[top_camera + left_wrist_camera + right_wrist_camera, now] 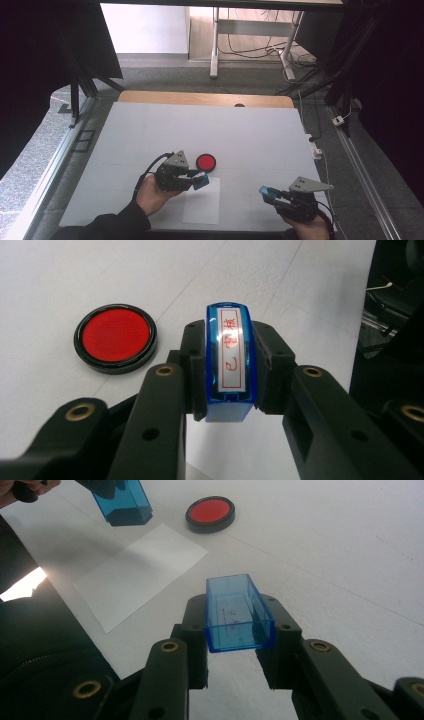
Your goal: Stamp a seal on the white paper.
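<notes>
High view: left gripper (197,180) jaws clamped on blue stamp (201,181), lower centre of frame, above top edge of paper sheet (201,201). Right gripper (272,195) jaws clamped on stamp cap (265,191), lower right. Red ink pad (206,162) just above stamp, approx. centre frame. Advice: ink face squarely on pad, then press flat on sheet. Stamp face prob. clear of desk (250,135); view poor.

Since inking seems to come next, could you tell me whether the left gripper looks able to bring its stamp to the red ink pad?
Probably yes: the left gripper holds the blue stamp close beside the red ink pad, with bare table between.
</notes>
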Demonstrator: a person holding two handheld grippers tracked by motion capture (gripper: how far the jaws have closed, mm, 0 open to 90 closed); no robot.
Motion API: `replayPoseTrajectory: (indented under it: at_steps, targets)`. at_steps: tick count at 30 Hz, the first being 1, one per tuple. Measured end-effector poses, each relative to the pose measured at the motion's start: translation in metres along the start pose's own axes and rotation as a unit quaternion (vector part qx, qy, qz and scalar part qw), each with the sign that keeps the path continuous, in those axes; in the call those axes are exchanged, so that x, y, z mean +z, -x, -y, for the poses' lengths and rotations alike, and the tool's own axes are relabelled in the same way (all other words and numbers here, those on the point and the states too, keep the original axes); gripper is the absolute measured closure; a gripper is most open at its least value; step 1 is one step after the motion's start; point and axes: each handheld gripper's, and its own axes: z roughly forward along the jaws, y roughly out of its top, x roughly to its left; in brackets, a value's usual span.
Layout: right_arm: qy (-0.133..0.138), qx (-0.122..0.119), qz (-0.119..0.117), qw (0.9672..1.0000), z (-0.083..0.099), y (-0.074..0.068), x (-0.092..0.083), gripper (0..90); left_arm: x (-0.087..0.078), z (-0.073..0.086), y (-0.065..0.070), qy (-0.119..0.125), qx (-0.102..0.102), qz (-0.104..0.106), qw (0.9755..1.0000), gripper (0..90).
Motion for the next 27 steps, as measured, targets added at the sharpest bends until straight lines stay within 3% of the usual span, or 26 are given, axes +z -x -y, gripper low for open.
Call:
replayPoseTrajectory:
  at_steps: [15, 27]
  targets:
    - [-0.010, -0.016, 0.000, 0.9998, 0.000, -0.003, 0.002, 68.4, 0.019, 0.011, -0.002, -0.018, -0.008, -0.004, 0.9998, 70.3]
    - [-0.010, -0.016, 0.000, 0.9998, 0.000, -0.003, 0.002, 68.4, 0.031, 0.014, 0.000, -0.031, -0.001, -0.006, 0.9995, 70.3]
